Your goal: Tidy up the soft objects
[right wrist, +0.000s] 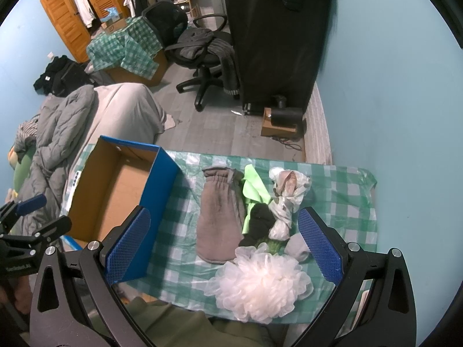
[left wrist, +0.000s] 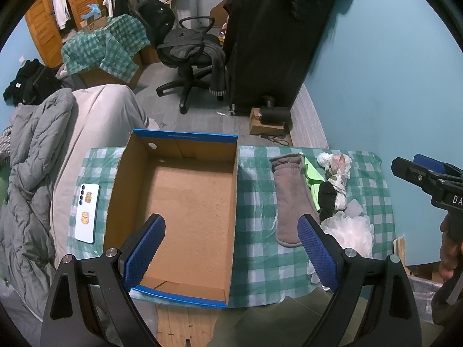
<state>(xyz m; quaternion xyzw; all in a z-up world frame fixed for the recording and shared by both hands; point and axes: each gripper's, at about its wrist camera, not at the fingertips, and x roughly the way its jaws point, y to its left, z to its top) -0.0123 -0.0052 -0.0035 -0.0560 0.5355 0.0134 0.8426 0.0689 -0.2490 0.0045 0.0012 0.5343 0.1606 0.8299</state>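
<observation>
Left wrist view: the right gripper [left wrist: 416,167] at the right edge carries white letters "DA", cut off by the frame; print on the blue rim of the cardboard box [left wrist: 185,202] is too small to read. The left gripper [left wrist: 231,248] hangs over the box's near end, its blue fingers [left wrist: 144,254] spread wide with nothing between them. The box lies open and bare inside on the desk [left wrist: 254,266], which wears a green-and-white checked cover. A white phone [left wrist: 86,212] lies just beside the box's left wall, near the desk's left edge. Right of the box comes a strip of bare cover, then the grey mitt [left wrist: 292,199].

Right wrist view: the left gripper shows a blurred white label at the lower left, unreadable. The right gripper [right wrist: 225,248] hovers above the soft pile, fingers [right wrist: 321,248] wide apart and holding nothing. The grey mitt lies lengthwise; touching its right side are a green cloth [right wrist: 253,188], a black sock [right wrist: 259,224] and a knotted plastic bag [right wrist: 286,193]. A white bath pouf [right wrist: 263,286] sits at the desk's near edge. Behind stand an office chair [right wrist: 202,57], a bed [right wrist: 115,110] and blue walls.
</observation>
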